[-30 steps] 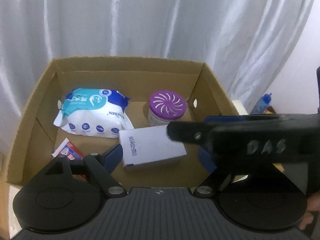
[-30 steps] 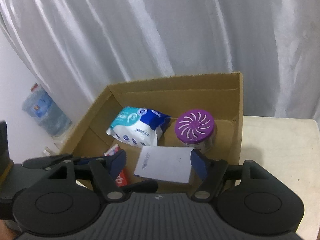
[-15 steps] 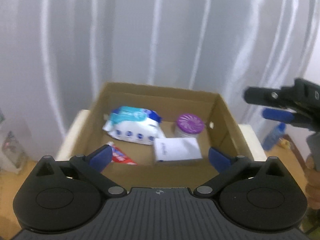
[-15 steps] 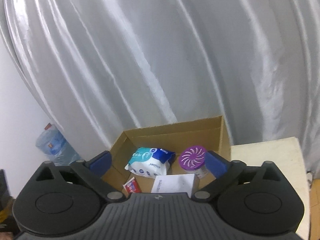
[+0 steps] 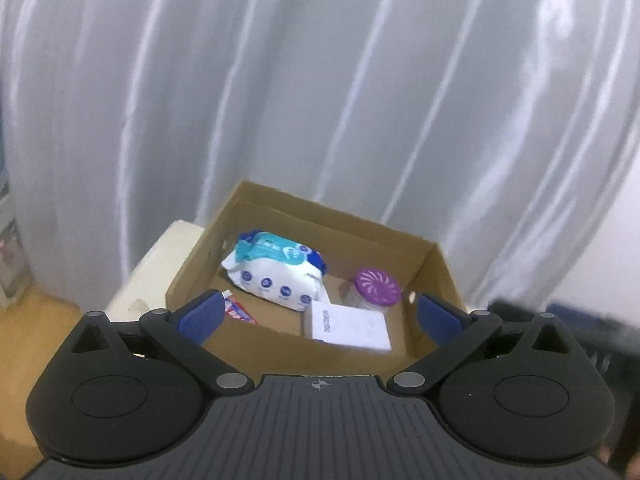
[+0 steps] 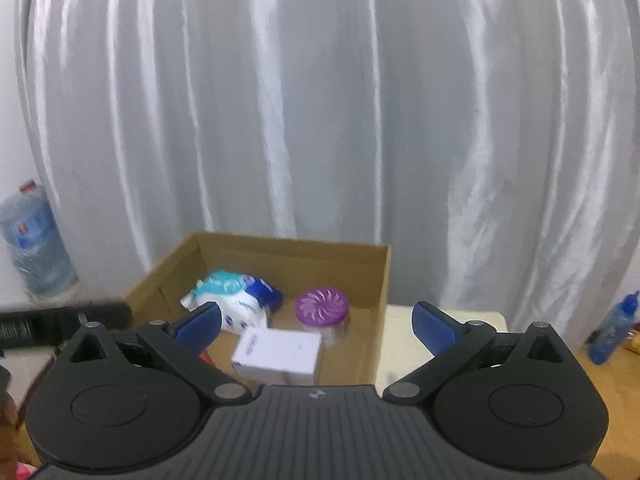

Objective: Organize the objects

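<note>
An open cardboard box (image 5: 438, 264) (image 6: 382, 280) stands on a cream table. Inside lie a white and blue wipes pack (image 5: 276, 274) (image 6: 234, 300), a purple-lidded jar (image 5: 378, 286) (image 6: 322, 306), a white box (image 5: 350, 326) (image 6: 278, 352) and a red packet (image 5: 238, 312). My left gripper (image 5: 320, 314) hangs open, back from the box and above it, with nothing between its blue pads. My right gripper (image 6: 316, 326) is likewise open and empty, well short of the box. The right gripper's dark body (image 5: 600, 344) shows blurred at the right edge of the left wrist view.
A white curtain (image 6: 320, 100) hangs behind the table. A large water bottle (image 6: 32, 248) stands at the left, a small blue bottle (image 6: 610, 332) at the right on a wooden surface. Cream table top (image 6: 404, 344) lies to the right of the box.
Both grippers let go of the white box, opened wide and drew back and up from the cardboard box. The white box now lies inside, at the front.
</note>
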The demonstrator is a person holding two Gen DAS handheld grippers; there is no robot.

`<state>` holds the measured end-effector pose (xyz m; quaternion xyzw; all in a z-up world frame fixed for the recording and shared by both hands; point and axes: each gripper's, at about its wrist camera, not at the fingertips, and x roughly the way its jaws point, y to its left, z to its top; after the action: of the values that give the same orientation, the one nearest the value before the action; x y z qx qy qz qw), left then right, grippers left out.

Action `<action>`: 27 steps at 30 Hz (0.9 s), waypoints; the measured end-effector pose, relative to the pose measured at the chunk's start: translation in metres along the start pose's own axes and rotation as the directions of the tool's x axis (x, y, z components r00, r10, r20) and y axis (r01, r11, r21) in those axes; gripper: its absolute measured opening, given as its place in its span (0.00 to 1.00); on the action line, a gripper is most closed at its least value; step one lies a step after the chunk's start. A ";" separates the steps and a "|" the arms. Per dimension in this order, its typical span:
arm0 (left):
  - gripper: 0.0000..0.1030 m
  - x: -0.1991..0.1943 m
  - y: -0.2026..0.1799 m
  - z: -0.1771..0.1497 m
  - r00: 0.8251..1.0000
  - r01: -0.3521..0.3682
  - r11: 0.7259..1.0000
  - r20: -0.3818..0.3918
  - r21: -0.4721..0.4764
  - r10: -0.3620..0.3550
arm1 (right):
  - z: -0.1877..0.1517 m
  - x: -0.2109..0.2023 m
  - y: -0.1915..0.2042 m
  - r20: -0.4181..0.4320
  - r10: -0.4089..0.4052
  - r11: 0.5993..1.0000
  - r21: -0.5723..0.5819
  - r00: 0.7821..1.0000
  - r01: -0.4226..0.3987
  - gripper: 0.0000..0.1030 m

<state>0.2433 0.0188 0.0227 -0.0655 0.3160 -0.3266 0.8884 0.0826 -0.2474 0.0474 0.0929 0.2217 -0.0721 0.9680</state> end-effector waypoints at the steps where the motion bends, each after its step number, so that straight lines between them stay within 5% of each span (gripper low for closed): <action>1: 1.00 0.002 0.002 0.000 1.000 -0.005 1.000 0.004 -0.002 0.006 | -0.002 0.002 0.003 -0.009 -0.010 1.000 -0.003 1.000 0.010 1.00; 10: 1.00 0.015 -0.008 -0.014 0.989 -0.139 0.970 -0.012 0.200 0.144 | -0.014 0.015 0.016 -0.053 -0.014 1.000 -0.018 0.998 0.013 1.00; 27: 1.00 0.031 -0.009 -0.021 0.981 -0.163 0.954 -0.063 0.253 0.185 | -0.027 0.035 0.013 -0.151 -0.037 0.999 0.019 0.988 0.040 1.00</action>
<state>0.2437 -0.0051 -0.0074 0.0876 0.3156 -0.2863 0.9004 0.1045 -0.2327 0.0098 0.1047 0.2952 -0.0859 0.9458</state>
